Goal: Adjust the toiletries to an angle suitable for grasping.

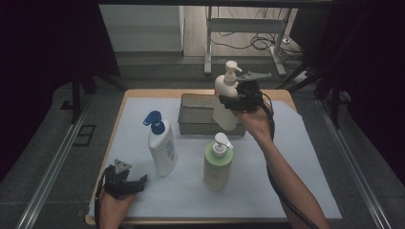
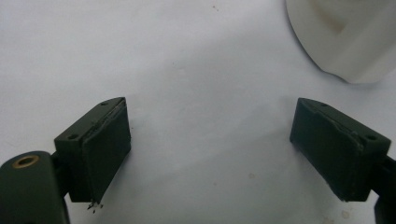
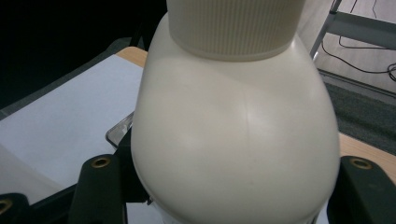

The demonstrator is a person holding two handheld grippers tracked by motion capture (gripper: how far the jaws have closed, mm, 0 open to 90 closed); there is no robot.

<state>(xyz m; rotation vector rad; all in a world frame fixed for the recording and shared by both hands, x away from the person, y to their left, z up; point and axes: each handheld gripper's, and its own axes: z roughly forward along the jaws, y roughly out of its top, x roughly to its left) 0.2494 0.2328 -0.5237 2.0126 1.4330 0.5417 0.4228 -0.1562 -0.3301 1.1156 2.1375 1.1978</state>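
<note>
Your left gripper (image 1: pixel 125 182): 7 o'clock on table, resting on white sheet (image 1: pixel 286 191), jaws wide apart, nothing between.
Blue-pump bottle (image 1: pixel 161 145): 9 o'clock, upright, just beyond your left gripper.
Green bottle (image 1: pixel 218 164): 6 o'clock, upright, white pump.
Metal tray (image 1: pixel 196 114): 12 o'clock.
Cream bottle (image 1: pixel 226 95): 1 o'clock, upright, lifted over tray's right end.
Your right gripper (image 1: pixel 228 102): jaws clamped on cream bottle's sides.
</note>
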